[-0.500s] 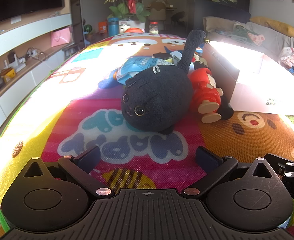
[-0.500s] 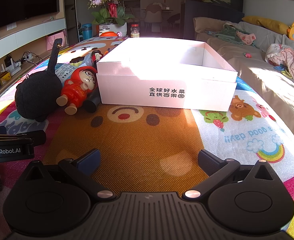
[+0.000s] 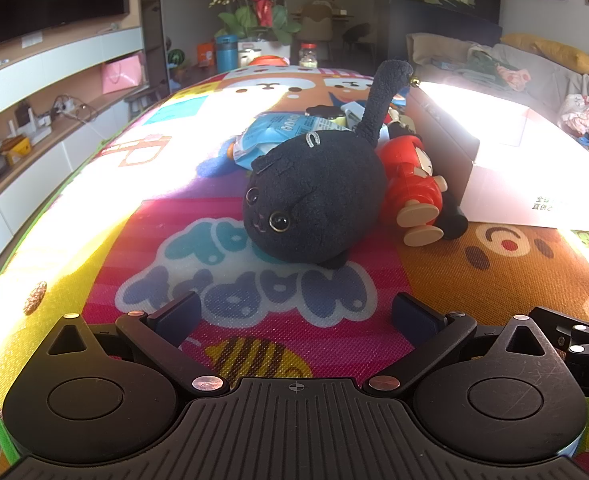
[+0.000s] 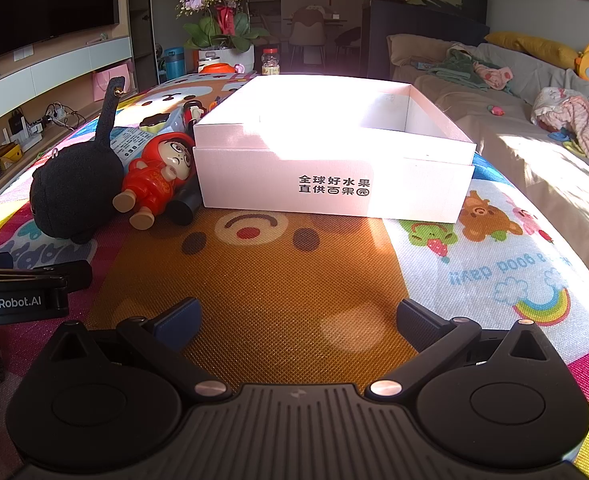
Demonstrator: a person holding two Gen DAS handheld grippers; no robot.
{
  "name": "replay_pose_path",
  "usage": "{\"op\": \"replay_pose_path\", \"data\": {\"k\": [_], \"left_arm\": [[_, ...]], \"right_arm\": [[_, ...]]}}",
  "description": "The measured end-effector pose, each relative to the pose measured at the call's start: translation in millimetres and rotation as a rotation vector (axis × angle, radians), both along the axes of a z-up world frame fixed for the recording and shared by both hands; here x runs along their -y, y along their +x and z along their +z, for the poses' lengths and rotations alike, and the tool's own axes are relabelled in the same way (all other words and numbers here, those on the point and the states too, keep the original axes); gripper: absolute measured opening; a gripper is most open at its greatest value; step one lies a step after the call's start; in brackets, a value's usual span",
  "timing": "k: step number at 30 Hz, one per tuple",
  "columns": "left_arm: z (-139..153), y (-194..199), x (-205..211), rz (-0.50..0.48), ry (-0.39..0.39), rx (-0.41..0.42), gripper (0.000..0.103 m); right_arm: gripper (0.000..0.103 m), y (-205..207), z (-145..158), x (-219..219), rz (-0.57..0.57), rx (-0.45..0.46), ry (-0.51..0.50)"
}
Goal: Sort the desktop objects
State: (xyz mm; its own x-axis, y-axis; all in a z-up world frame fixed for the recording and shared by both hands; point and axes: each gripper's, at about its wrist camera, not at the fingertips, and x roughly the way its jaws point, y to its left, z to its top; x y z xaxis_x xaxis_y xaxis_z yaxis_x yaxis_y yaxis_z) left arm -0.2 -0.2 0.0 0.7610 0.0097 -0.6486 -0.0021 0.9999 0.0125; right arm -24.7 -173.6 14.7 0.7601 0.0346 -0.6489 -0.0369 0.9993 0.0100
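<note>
Both grippers hover over the colourful cartoon-print play mat point(image 4: 278, 280) with nothing between their fingers: the left gripper point(image 3: 294, 316) has its jaws spread wide facing the round black plush cat point(image 3: 314, 196), and the right gripper point(image 4: 296, 320) is equally wide apart before the open white cardboard box point(image 4: 334, 184). The cat lies left of a red-clad toy figure point(image 4: 156, 178), which rests against the box's left side; a blue packet point(image 3: 278, 136) lies behind them.

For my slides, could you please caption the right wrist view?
Open right gripper hovers before a white box; black plush cat and red figurine lie beside it.
</note>
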Motion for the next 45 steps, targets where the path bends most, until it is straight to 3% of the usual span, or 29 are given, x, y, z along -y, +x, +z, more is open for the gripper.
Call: {"op": "replay_pose_path", "data": {"k": [17, 26, 29, 31, 32, 33, 35, 36, 40, 43, 44, 45], "left_arm": [[0.9, 1.9, -4.6, -0.004, 0.002, -0.016, 0.103], [8.7, 5.3, -14.1, -0.157, 0.005, -0.08, 0.103], [19.7, 2.8, -21.5, -0.139, 0.029, -0.018, 0.103], [28.3, 6.1, -27.4, -0.114, 0.045, -0.007, 0.103], [30.9, 9.0, -31.1, -0.103, 0.037, -0.013, 0.103], [34.5, 14.3, -36.9, -0.09, 0.022, -0.024, 0.103], [40.3, 21.5, -46.4, -0.063, -0.003, -0.025, 0.103], [43.9, 25.1, -51.9, -0.043, -0.011, -0.014, 0.103], [52.8, 39.8, -64.6, 0.017, -0.012, 0.018, 0.103], [57.8, 45.5, -67.5, 0.034, -0.008, 0.035, 0.103], [58.9, 46.1, -68.0, 0.038, -0.007, 0.038, 0.103], [59.7, 46.5, -67.9, 0.04, -0.005, 0.041, 0.103]], "right_arm": [[0.103, 1.6, 1.4, 0.1, -0.011, -0.022, -0.007], [0.103, 10.0, 7.3, 4.9, 0.048, -0.108, -0.002], [0.103, 17.7, 13.9, -1.3, 0.102, -0.154, -0.005], [0.103, 14.5, 23.4, -16.6, 0.205, -0.074, -0.03], [0.103, 12.0, 27.7, -29.7, 0.251, -0.013, -0.09], [0.1, 10.7, 29.6, -41.3, 0.295, 0.033, -0.145], [0.083, 10.9, 30.8, -67.4, 0.385, 0.143, -0.254], [0.082, 14.7, 29.7, -77.4, 0.415, 0.168, -0.287], [0.066, 34.6, 16.7, -111.4, 0.529, 0.201, -0.348], [0.061, 46.4, 6.2, -128.6, 0.509, 0.217, -0.402], [0.05, 47.5, 6.7, -128.5, 0.501, 0.222, -0.404], [0.046, 47.3, 8.4, -127.2, 0.492, 0.228, -0.4]]}}
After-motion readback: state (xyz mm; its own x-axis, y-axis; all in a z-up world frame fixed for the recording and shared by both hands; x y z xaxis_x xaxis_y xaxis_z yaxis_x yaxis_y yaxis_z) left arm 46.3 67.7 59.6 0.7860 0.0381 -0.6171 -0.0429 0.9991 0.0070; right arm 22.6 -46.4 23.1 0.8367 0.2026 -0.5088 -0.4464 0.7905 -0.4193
